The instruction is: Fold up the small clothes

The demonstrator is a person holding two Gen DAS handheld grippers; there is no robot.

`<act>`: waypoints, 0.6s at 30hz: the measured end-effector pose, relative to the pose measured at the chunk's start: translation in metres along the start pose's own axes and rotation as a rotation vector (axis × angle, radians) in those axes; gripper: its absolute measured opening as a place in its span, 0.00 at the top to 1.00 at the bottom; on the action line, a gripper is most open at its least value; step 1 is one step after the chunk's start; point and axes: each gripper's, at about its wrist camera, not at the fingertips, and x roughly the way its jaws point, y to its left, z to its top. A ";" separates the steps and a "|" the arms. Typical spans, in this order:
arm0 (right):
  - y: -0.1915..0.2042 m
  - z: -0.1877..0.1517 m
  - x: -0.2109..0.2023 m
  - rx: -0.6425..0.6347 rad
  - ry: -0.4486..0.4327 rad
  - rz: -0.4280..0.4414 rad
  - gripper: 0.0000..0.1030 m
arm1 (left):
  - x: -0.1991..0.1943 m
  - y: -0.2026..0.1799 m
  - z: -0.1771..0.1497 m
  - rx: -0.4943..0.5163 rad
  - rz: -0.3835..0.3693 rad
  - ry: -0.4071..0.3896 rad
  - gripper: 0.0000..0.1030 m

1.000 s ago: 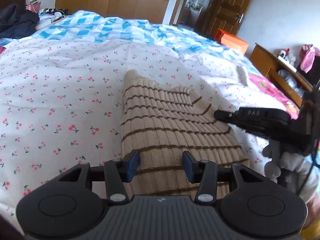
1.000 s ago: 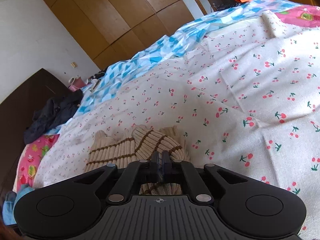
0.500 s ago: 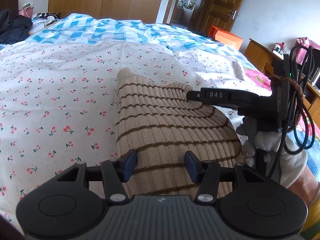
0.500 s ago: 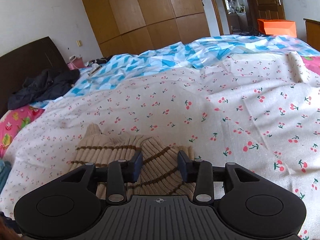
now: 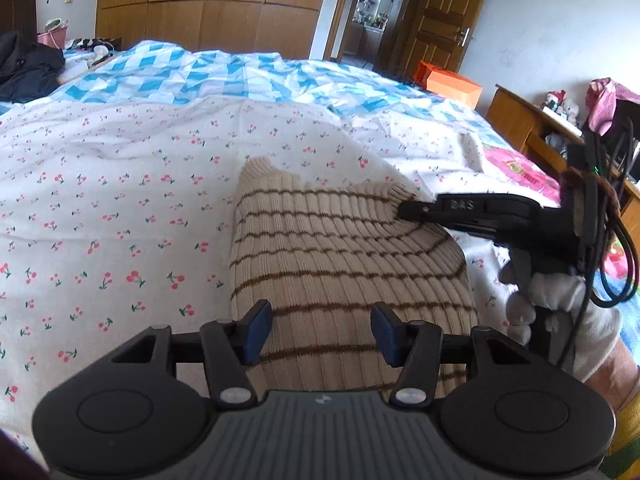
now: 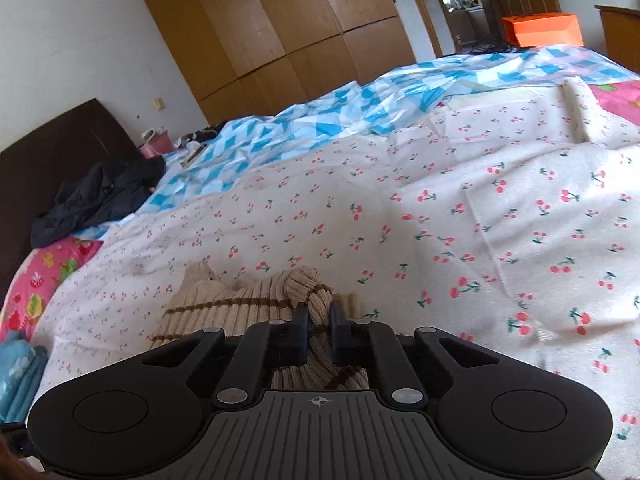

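Note:
A beige ribbed knit garment point(image 5: 340, 256) with brown stripes lies on the cherry-print sheet point(image 5: 100, 200). My left gripper point(image 5: 320, 320) hovers open over its near end, with the blue pads wide apart on either side of the fabric. My right gripper point(image 5: 404, 210) comes in from the right, held by a white-gloved hand point(image 5: 560, 292). Its jaws are closing and pinch the garment's far right corner. In the right wrist view, the right gripper point(image 6: 320, 314) has a bunched fold of the knit point(image 6: 224, 304) squeezed between its narrow fingers.
A blue-and-white checked quilt point(image 5: 240, 76) covers the far half of the bed. Dark clothes point(image 5: 24, 64) are heaped at the far left by the headboard. An orange box point(image 5: 452, 84) and a wooden cabinet point(image 5: 520, 120) stand to the right. Cables hang from the right gripper.
The right gripper was shut a second ago, opened over the garment's edge, and has now closed on the far right corner. The left gripper has stayed open in place.

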 end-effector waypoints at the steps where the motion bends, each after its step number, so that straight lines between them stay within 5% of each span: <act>1: -0.007 0.000 0.000 0.041 0.003 0.010 0.91 | 0.001 -0.001 0.002 -0.001 -0.003 -0.004 0.45; 6: -0.018 -0.014 0.025 0.077 0.072 -0.035 0.90 | 0.029 -0.012 0.001 0.051 0.042 0.040 0.42; 18: -0.027 -0.002 -0.031 0.216 -0.032 0.040 0.72 | 0.018 -0.018 -0.003 0.085 0.024 0.028 0.41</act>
